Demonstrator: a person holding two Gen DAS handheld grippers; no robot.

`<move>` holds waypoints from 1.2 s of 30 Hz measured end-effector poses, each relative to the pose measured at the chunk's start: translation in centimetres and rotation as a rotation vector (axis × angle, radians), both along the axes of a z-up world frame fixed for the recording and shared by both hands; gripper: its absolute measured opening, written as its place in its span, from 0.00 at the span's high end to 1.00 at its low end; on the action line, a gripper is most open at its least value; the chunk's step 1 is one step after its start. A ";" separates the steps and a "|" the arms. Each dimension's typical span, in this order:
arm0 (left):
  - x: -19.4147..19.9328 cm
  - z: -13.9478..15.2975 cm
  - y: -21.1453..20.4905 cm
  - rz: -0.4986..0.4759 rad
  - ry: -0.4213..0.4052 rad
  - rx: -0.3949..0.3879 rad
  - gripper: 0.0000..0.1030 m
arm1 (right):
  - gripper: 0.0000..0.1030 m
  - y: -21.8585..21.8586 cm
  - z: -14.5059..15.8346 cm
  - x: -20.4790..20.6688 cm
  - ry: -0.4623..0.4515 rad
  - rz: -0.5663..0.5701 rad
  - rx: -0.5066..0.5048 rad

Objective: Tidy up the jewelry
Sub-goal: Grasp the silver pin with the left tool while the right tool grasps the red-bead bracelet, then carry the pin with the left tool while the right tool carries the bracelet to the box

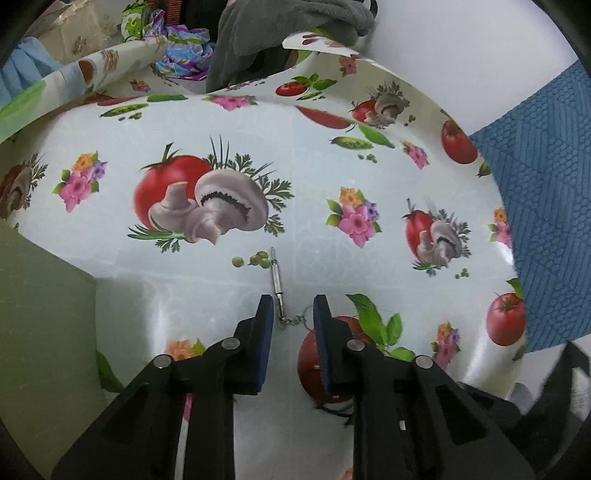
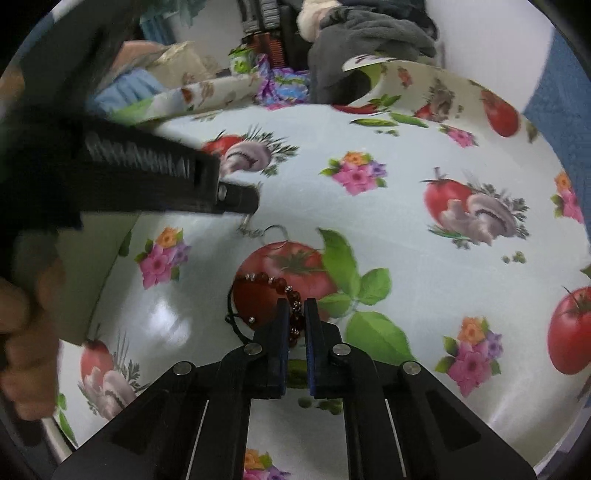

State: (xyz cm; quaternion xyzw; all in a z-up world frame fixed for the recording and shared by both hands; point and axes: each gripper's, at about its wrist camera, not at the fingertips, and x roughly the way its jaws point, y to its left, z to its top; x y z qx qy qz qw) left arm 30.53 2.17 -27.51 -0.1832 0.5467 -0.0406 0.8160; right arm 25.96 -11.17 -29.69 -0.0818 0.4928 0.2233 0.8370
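A small silver pendant stick (image 1: 276, 280) lies on the printed tablecloth (image 1: 332, 221), with a short chain (image 1: 291, 322) and a ring at its near end. My left gripper (image 1: 293, 304) is lowered over that chain, jaws apart on either side of it and not pressing it. In the right wrist view the left gripper (image 2: 251, 201) reaches in from the left, the chain (image 2: 251, 230) hanging just under its tip. A dark red bead bracelet (image 2: 275, 282) on a black cord lies over a printed tomato. My right gripper (image 2: 296, 306) is shut on its beaded side.
A pale green box (image 1: 40, 295) stands at the left, close to the left gripper. A blue textured cloth (image 1: 546, 221) covers the right side. Grey clothing (image 1: 280, 33) and colourful bags pile up at the back. A person's hand (image 2: 22, 332) holds the left gripper.
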 end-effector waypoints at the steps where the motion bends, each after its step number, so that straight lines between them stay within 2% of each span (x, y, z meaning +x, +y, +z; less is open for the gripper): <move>1: 0.1 -0.2 0.0 0.002 0.005 0.001 0.80 | 0.95 -0.3 0.2 0.1 -0.004 -0.014 -0.001; 12: 1.0 -0.8 -0.7 -0.001 -0.024 0.054 0.80 | 0.95 -3.0 1.2 0.7 0.012 -0.125 0.002; 16: 1.0 -0.9 -1.6 -0.006 -0.038 0.109 0.96 | 0.95 -3.6 1.4 0.8 0.011 -0.150 0.003; 19: 0.9 -0.9 -2.2 0.005 -0.049 0.151 0.97 | 0.95 -3.9 1.5 0.9 0.013 -0.160 0.005; 23: 0.4 -0.6 -2.2 0.010 -0.051 0.129 0.97 | 0.95 -4.2 1.8 0.9 0.011 -0.168 0.011; 30: -1.6 3.3 -1.8 0.010 -0.096 0.078 0.97 | 0.95 -4.1 4.0 0.5 -0.009 -0.170 0.034; 36: -3.8 7.9 -1.0 0.003 -0.147 0.052 0.97 | 0.95 -3.8 7.9 0.2 -0.058 -0.165 0.064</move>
